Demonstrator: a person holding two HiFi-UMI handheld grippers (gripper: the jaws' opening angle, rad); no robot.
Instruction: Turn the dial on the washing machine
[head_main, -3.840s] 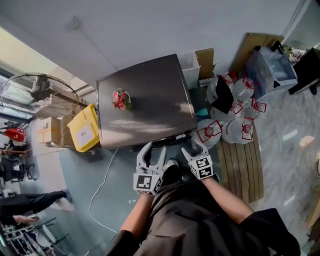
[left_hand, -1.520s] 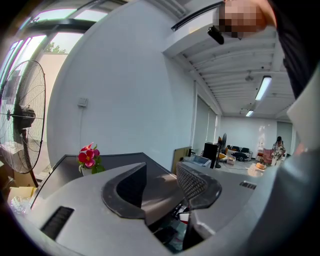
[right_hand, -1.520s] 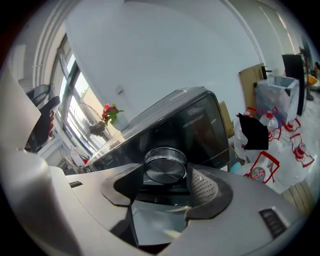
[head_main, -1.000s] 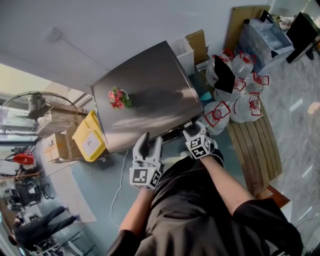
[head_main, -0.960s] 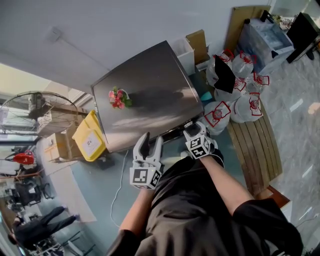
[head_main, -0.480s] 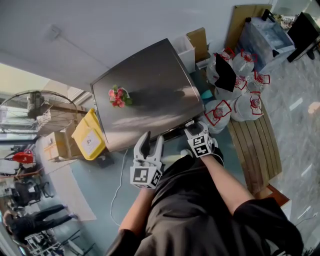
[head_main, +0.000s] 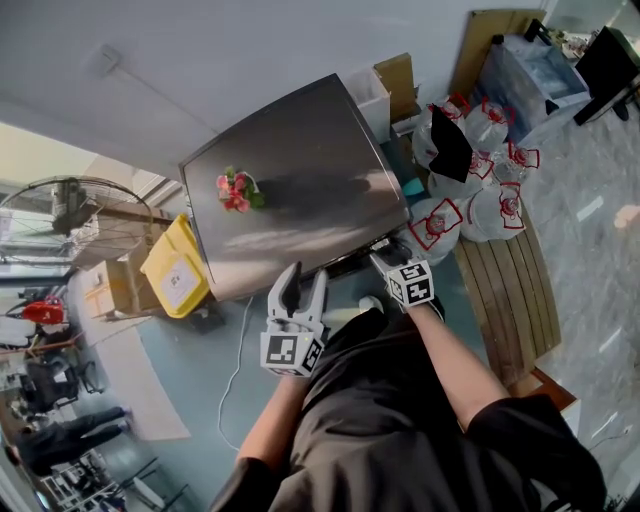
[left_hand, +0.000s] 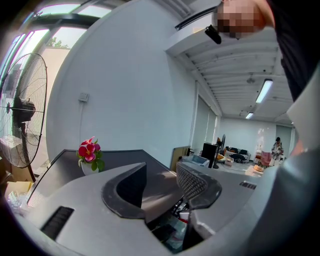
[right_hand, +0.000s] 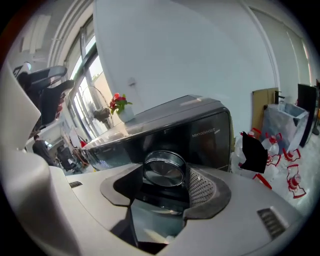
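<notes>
Since half a second ago the right gripper (head_main: 390, 256) has rolled slightly at the front edge of the washing machine (head_main: 290, 150), its marker cube sitting at a new angle. Its jaws are clamped on the round silver dial (right_hand: 163, 171), which sits on the machine's dark control panel (the right pad presses the dial's rim). The left gripper (head_main: 303, 287) hangs just off the machine's front, jaws spread with nothing between them. A small potted flower (head_main: 236, 190) stands on the steel lid.

Washer top (head_main: 300, 170) mostly bare; flower pot (head_main: 236, 190) left rear; water jugs (head_main: 470, 215) crowd right.
</notes>
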